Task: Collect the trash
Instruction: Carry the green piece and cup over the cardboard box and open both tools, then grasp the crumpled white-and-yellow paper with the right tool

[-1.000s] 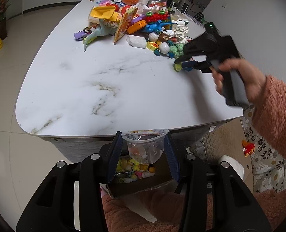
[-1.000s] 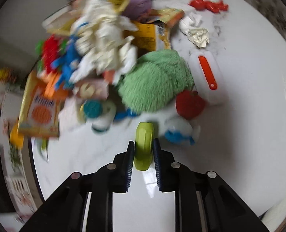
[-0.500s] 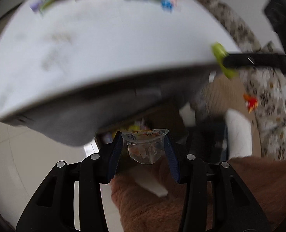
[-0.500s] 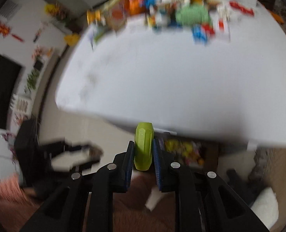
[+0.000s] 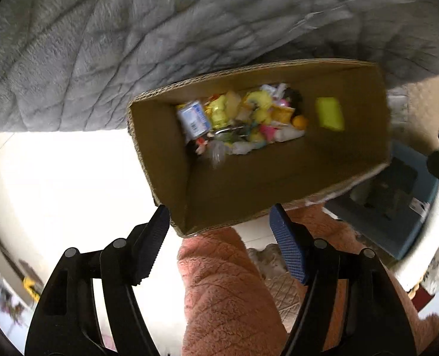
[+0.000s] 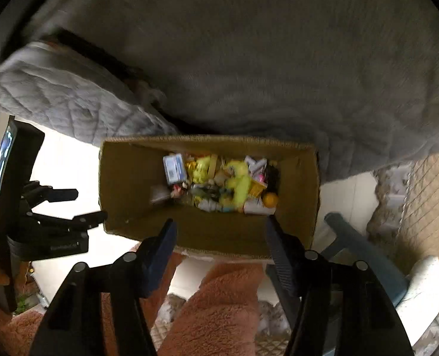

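A brown cardboard box (image 5: pixel 338 154) (image 6: pixel 124 184) stands open below both grippers, its bottom covered with mixed colourful trash (image 5: pixel 240 121) (image 6: pixel 219 184). A lime-green piece (image 5: pixel 329 114) shows blurred inside the box in the left wrist view. A clear plastic cup (image 5: pixel 216 151) shows blurred among the trash. My left gripper (image 5: pixel 219 237) is open and empty above the box's near edge. My right gripper (image 6: pixel 219 243) is open and empty above the box. The left gripper also shows at the left of the right wrist view (image 6: pixel 82 204).
A grey quilted cover (image 5: pixel 130 44) (image 6: pixel 249 59) hangs from the table above the box. A pink fleece knee (image 5: pixel 228 290) (image 6: pixel 213 311) lies under the grippers. A blue plastic stool (image 5: pixel 391 201) (image 6: pixel 356 246) stands to the right. Pale floor tiles (image 5: pixel 56 184) lie to the left.
Both grippers swung from the table down over the box. The left let go of the clear cup and the right let go of the lime-green piece. Both jaws opened wide.
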The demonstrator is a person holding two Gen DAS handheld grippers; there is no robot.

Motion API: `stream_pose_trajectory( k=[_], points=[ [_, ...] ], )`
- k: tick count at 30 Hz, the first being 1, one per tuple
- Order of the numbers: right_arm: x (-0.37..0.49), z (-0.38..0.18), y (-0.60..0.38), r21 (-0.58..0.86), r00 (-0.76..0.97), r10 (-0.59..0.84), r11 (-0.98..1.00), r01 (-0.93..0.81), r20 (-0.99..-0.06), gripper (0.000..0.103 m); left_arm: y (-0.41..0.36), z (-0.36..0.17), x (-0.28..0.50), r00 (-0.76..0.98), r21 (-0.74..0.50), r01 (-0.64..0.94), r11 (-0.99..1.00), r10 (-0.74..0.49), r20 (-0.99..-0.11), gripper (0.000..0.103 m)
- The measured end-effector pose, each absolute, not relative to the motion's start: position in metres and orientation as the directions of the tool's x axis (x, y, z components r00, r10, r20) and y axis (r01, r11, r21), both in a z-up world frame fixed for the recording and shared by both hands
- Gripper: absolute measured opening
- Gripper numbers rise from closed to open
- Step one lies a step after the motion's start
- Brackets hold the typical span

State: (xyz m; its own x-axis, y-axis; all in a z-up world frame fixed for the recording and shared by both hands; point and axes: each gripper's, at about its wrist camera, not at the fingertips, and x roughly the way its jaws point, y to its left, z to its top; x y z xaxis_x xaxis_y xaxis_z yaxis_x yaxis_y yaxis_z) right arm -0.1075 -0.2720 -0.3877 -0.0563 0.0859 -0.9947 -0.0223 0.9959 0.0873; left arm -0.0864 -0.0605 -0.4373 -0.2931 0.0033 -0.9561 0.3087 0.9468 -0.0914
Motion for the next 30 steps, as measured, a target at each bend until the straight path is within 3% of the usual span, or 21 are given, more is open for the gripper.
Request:
stream_pose_trajectory(
  k=[3,9,16,18,19,21,22,30],
  points=[
    [-0.107,-0.385,-0.275,0.095,-0.054,0.094,0.995,-0.026,-0.994,0.067,-0.06,-0.435,-0.088,-0.291,-0.102,0.299,0.949,-0.011,-0.957,0.072],
    [-0.101,-0.363,-0.264,0.123,-0.044,0.12,0.991,-0.059,-0.992,0.067,-0.046,-0.408,-0.086,-0.274,-0.133,0.256,0.957,-0.06,-0.96,0.073],
    [-0.098,-0.274,-0.242,0.24,0.023,0.248,0.956,-0.17,-0.969,0.068,-0.035,-0.308,-0.089,-0.166,-0.235,0.297,0.926,-0.192,-0.967,0.073],
    [-0.092,-0.228,-0.232,0.284,0.08,0.31,0.928,-0.24,-0.947,0.07,-0.027,-0.274,-0.091,-0.119,-0.261,0.312,0.913,-0.235,-0.965,0.075],
    [-0.087,-0.21,-0.23,0.295,0.114,0.332,0.92,-0.259,-0.936,0.073,-0.021,-0.254,-0.091,-0.086,-0.275,0.314,0.909,-0.261,-0.962,0.083],
    [-0.065,-0.169,-0.227,0.282,0.23,0.35,0.917,-0.282,-0.908,0.092,-0.011,-0.228,-0.092,-0.024,-0.279,0.31,0.909,-0.286,-0.958,0.086],
    [-0.054,-0.156,-0.227,0.261,0.279,0.34,0.923,-0.284,-0.898,0.094,-0.006,-0.218,-0.091,0.003,-0.288,0.308,0.907,-0.304,-0.953,0.086],
    [0.116,-0.101,-0.242,0.124,0.589,0.162,0.987,-0.105,-0.792,0.096,0.02,-0.182,-0.09,0.114,-0.294,0.256,0.921,-0.331,-0.937,0.086]
  ],
)
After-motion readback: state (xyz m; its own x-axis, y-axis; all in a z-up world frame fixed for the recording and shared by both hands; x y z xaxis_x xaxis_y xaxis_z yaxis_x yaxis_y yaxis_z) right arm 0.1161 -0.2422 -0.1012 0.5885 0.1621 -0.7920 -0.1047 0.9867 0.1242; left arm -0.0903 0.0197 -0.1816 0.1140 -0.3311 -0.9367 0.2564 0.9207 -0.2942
